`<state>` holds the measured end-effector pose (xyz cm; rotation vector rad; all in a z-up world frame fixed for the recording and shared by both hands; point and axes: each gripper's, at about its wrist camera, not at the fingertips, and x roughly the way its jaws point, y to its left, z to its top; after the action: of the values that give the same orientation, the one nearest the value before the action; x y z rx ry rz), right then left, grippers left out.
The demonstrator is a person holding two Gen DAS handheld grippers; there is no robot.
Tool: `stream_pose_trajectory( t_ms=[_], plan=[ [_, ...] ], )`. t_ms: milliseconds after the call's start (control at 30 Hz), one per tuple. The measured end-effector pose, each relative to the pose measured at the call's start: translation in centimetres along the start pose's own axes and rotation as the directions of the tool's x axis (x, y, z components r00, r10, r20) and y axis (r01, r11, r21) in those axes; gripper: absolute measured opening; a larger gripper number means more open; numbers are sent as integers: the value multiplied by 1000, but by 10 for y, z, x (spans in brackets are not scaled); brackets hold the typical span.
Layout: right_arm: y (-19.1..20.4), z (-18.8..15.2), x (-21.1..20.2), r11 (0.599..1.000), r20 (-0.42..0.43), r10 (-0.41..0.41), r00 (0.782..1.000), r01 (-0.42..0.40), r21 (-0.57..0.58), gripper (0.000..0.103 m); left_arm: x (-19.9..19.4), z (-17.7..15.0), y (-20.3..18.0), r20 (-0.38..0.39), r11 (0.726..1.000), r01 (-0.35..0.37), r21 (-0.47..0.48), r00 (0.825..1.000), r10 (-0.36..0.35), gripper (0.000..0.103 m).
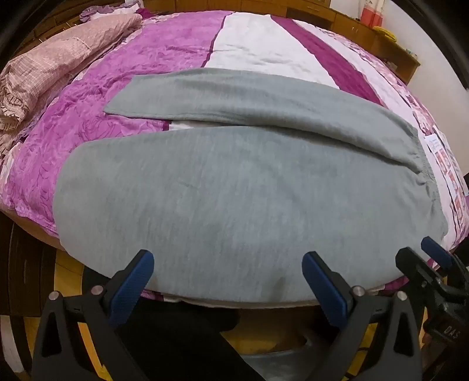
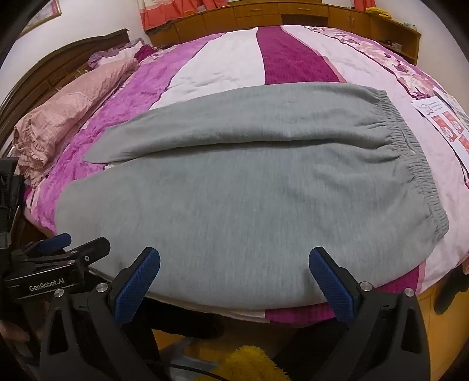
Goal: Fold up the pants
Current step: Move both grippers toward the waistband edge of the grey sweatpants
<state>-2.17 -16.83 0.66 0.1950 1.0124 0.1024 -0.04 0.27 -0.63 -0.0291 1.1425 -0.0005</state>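
Note:
Grey sweatpants lie flat across the bed, legs pointing left, elastic waistband at the right. The far leg lies apart from the near leg, with a gap at the left. They also show in the right wrist view. My left gripper is open and empty at the near bed edge, over the near leg. My right gripper is open and empty beside it, also at the near edge. Each gripper shows in the other's view: the right one, the left one.
The bed has a purple, white and magenta striped cover. A pink folded quilt lies at the far left. Printed papers lie on the bed right of the waistband. Wooden cabinets stand behind. A yellow fluffy item is on the floor.

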Motion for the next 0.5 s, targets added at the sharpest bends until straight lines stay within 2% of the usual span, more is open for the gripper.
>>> stream_pose_trajectory(
  t_ms=[500],
  plan=[
    [-1,0,0,1000,-3,0,1000,0,-4,98,-2,2,-5,-10,1000,7,19,1000,-7,103]
  ],
)
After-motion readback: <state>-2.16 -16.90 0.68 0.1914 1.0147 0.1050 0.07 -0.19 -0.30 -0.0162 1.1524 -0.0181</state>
